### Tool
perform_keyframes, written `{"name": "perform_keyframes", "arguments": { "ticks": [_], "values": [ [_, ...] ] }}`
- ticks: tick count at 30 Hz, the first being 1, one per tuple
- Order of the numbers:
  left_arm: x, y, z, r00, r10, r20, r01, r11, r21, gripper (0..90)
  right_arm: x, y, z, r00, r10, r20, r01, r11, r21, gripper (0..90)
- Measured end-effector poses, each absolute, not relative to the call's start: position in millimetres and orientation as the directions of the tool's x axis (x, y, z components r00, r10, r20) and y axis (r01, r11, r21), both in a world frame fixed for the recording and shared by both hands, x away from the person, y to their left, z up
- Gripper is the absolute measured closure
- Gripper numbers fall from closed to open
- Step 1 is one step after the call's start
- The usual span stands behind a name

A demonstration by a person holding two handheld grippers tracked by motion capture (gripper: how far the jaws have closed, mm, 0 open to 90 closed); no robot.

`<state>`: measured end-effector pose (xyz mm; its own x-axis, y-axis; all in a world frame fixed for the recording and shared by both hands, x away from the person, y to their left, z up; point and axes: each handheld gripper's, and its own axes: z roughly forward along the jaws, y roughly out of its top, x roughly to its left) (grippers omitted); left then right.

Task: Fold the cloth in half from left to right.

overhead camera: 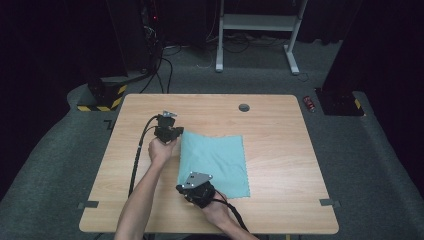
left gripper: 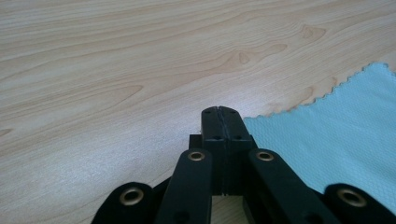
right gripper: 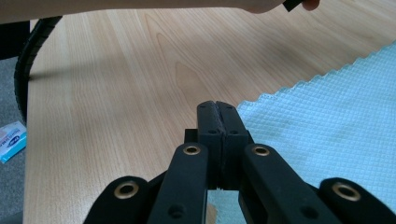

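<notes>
High view, cloth: the teal cloth (overhead camera: pixel 215 162) lies flat on your wooden table (overhead camera: pixel 280 145), a little left of its middle.
High view, left gripper: your left gripper (overhead camera: pixel 168 134) sits at the cloth's far left corner.
High view, right gripper: your right gripper (overhead camera: pixel 196 189) is over the cloth's near left corner.
Left gripper view: your jaws are pressed together. Their tips (left gripper: pixel 219 114) are just beside the cloth's (left gripper: pixel 336 135) zigzag edge; whether a corner is pinched between them cannot be told.
Right gripper view: your jaws are together too, tips (right gripper: pixel 217 111) at the cloth's (right gripper: pixel 327 126) corner; a grip on it cannot be told. Your other forearm (right gripper: pixel 140 4) and a black cable (right gripper: pixel 28 60) cross the far side of the table.
</notes>
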<state>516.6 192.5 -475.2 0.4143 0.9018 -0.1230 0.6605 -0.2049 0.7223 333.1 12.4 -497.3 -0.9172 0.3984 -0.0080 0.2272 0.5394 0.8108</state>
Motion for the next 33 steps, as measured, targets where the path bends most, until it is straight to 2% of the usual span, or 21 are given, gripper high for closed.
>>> {"name": "perform_keyframes", "arguments": {
  "ticks": [26, 33],
  "values": [
    [507.6, 225.5, -456.1, 0.396, 0.914, -0.094, 0.666, -0.215, 0.714, 90.0, 332.7, 27.0, -477.2, -0.934, 0.356, 0.017, 0.210, 0.510, 0.834, 90.0],
    [506.8, 222.1, -454.8, 0.390, 0.917, -0.089, 0.664, -0.213, 0.717, 90.0, 333.5, 18.1, -475.0, -0.932, 0.360, 0.037, 0.218, 0.477, 0.851, 90.0]
  ]
}}
